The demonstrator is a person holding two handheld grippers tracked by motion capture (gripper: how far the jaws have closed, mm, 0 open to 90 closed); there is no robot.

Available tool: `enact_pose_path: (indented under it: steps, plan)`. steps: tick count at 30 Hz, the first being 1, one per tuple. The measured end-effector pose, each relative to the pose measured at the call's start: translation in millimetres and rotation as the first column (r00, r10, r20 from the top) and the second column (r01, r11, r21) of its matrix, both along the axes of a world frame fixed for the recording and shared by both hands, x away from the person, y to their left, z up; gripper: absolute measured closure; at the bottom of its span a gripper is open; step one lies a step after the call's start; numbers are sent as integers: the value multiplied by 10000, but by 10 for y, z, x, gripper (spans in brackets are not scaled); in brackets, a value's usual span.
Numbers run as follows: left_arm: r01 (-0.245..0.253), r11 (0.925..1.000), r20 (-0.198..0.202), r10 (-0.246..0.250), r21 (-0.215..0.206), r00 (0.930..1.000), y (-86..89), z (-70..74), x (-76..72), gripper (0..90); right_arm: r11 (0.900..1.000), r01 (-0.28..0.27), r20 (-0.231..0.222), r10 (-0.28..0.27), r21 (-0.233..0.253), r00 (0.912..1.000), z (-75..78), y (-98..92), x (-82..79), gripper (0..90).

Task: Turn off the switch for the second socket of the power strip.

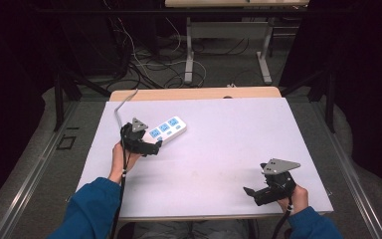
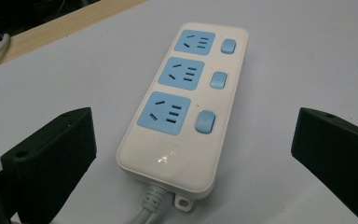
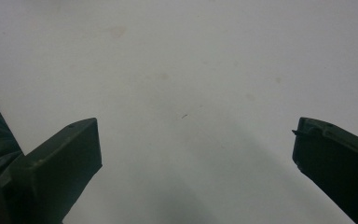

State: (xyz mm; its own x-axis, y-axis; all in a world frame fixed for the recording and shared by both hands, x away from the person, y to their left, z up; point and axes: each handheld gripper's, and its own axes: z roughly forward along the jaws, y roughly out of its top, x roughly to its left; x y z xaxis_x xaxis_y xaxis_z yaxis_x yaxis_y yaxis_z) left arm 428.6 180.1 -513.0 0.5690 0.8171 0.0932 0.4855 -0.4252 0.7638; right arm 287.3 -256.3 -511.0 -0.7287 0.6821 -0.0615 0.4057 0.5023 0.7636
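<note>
The power strip [image 1: 166, 128] runs 8 to 2 o'clock, cord end at the wide-open left tool [image 1: 155, 146]; the right tool [image 1: 249, 193], also open, sits over bare counter [image 1: 229, 144].

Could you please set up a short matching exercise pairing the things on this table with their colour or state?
Things:
1. power strip
2. socket faces
3. left tool
4. right tool

Descriptions:
A. light blue
B. open over bare tabletop
C. white body, cord at near end
D. open, straddling the strip's cord end

Pairs: 1-C, 2-A, 3-D, 4-B
</note>
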Motion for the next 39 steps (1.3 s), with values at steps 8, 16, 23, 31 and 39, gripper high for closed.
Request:
enact_pose_path:
  steps: [8, 16, 23, 31, 39]
  plan:
    - [-136, 9999, -13, 136, 59, 9999, -35, -20, 115, 0, 10000, -28, -37, 28, 30, 10000, -1, 0, 2, 5]
    - [-230, 9997, -41, 230, 78, 9997, -87, -58, 198, 1, 10000, -84, 13, 84, 25, 10000, -5, -2, 10, 6]
    - [-141, 9999, -110, 141, 58, 9998, -152, -76, 249, 15, 10000, -57, 14, 57, 22, 10000, -4, -2, 7, 6]
    - [-43, 10000, -46, 43, -4, 10000, -194, -96, 291, 168, 10000, -44, -17, 44, 40, 10000, -4, -1, 6, 6]
    - [62, 9998, -113, -64, -197, 9999, -222, -117, 308, 448, 10000, -56, 12, 56, 20, 10000, -4, -3, 8, 6]
